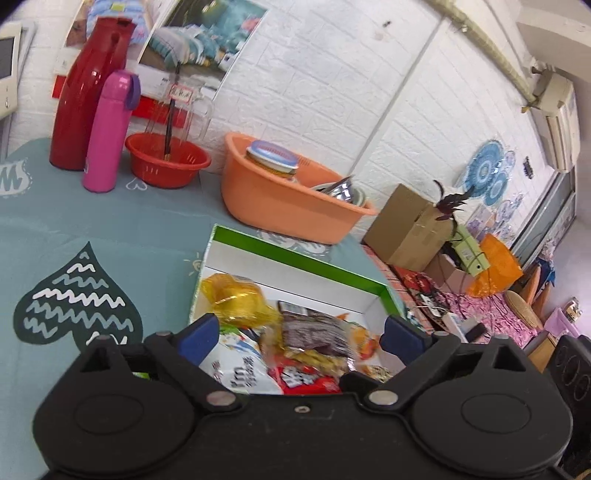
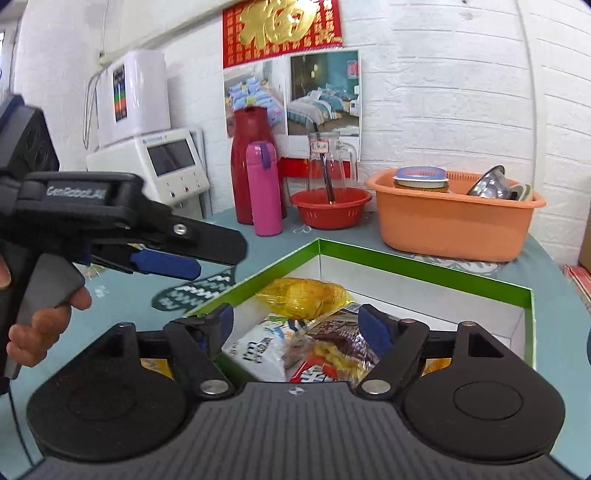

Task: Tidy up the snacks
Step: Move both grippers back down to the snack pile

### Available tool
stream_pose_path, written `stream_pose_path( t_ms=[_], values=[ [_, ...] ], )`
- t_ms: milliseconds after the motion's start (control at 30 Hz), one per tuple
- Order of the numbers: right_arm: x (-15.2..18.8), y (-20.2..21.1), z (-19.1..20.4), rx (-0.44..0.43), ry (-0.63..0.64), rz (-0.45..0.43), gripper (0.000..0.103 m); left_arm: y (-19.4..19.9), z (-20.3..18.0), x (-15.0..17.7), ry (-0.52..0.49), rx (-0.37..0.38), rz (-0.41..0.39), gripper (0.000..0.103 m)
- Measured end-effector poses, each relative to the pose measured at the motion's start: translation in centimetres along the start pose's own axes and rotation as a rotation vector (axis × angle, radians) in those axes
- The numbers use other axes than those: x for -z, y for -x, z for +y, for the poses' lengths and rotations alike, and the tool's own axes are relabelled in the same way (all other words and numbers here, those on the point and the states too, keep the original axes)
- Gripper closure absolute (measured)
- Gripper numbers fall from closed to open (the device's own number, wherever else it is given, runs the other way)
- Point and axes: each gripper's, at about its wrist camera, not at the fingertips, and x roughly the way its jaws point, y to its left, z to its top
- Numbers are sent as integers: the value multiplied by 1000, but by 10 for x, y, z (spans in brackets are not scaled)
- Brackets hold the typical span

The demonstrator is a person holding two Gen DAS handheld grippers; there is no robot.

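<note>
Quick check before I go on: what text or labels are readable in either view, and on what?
"GenRobot.AI": side of the left gripper.
"福", gold: red wall hanging.
"I'm": white snack bag in the green-rimmed box.
Too blurred to read: glass pitcher tag, red snack pack, white machine label.

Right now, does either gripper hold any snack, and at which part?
No. The left gripper and right gripper both hover open above the snack packets in the green-rimmed box; nothing sits between their fingers.
</note>
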Motion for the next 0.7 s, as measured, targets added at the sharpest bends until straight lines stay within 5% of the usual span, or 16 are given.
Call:
stream_pose_path(
  t_ms=[300, 700],
  values=[
    [20, 99, 16, -55, -48, -92, 0, 75, -33, 50, -53, -32, -3, 0],
    [82, 126, 57, -173, -52, 15, 0, 113, -3, 143, 125, -6, 75, 0]
  ],
)
